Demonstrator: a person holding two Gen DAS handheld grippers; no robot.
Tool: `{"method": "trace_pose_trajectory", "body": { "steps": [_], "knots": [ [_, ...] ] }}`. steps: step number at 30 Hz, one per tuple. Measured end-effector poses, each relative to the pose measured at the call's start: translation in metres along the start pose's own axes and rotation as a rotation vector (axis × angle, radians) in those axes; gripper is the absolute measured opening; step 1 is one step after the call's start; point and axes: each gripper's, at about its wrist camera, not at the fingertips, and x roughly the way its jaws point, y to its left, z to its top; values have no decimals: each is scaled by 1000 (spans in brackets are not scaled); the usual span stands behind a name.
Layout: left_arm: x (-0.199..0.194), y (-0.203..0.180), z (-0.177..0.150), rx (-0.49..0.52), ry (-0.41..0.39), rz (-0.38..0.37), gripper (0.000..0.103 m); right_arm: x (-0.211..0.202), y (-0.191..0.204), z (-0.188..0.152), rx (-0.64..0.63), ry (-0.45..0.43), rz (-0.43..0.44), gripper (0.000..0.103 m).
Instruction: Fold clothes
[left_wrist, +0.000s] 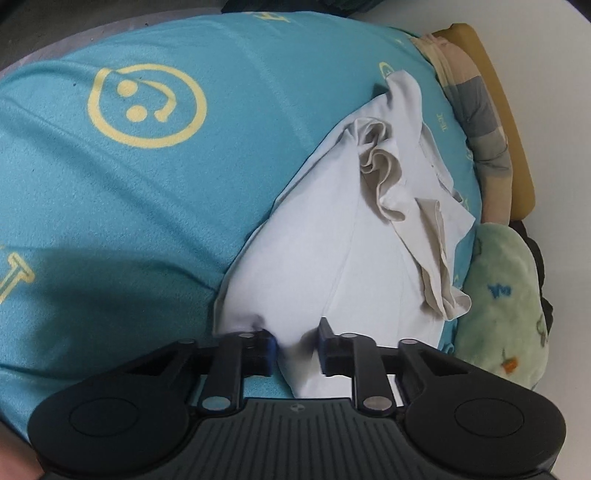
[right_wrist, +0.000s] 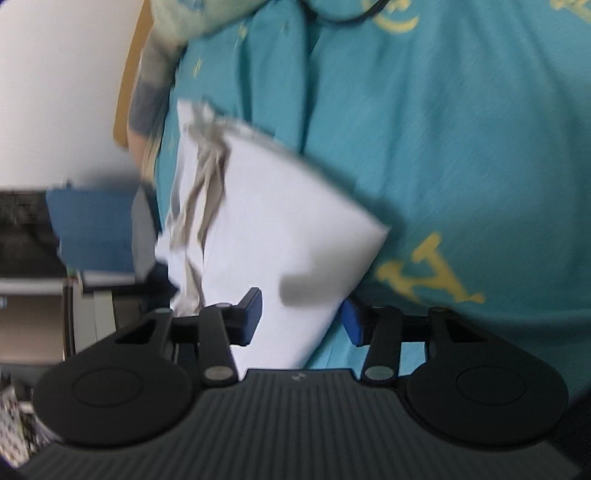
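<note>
On the bed, over a turquoise blanket (left_wrist: 155, 206) printed with yellow signs, lies the white garment (left_wrist: 325, 266), with a beige crumpled part (left_wrist: 399, 192) on top of it, near a green plush pillow (left_wrist: 506, 295). The left claw (left_wrist: 295, 349) has its blue pads (left_wrist: 269, 350) close together with a bunched edge of the white cloth between them; it seems pinched, though a little gap remains. The right claw (right_wrist: 301, 319) stands wider, its fingers on both sides of another edge of the garment (right_wrist: 280, 229), and the pads do not press it yet. To do this step well, I think both claws should take only the hem layers, not the blanket under them, close fully, then lift together so the cloth stays flat. As for writing, I see only a yellow smiling face (left_wrist: 146, 105) and a yellow letter-like mark (right_wrist: 428, 275) on the blanket; no brand or label can be read.
</note>
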Motion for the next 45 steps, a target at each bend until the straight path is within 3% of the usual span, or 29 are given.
{"method": "trace_pose_trajectory", "body": {
  "steps": [6,9,14,17,23,29,33,37,40,45],
  "knots": [
    [-12,-15,1,27,-49,-64,10,-12,6,9,-56,-90,-27,13],
    [-29,-26,-3,83,-111,-126,9,-25,17,13,-107,-123,47,9],
    [-61,-46,-13,202,-209,-194,6,-51,50,9,-236,-194,132,7],
    [-87,-60,-24,272,-257,-190,5,-69,68,5,-279,-212,169,7],
    [-153,-79,-60,391,-301,-247,5,-129,90,-12,-362,-231,208,6],
    [-200,-39,-121,367,-232,-281,5,-199,58,-46,-402,-210,252,6],
    [-214,-20,-147,342,-197,-306,5,-235,14,-67,-303,-209,269,6],
    [-211,-27,-145,346,-211,-304,5,-238,9,-69,-303,-219,269,7],
    [-199,-46,-126,364,-219,-288,5,-221,33,-50,-323,-236,266,7],
    [-141,-91,-74,415,-230,-170,6,-161,83,-7,-358,-255,218,7]
  ]
}}
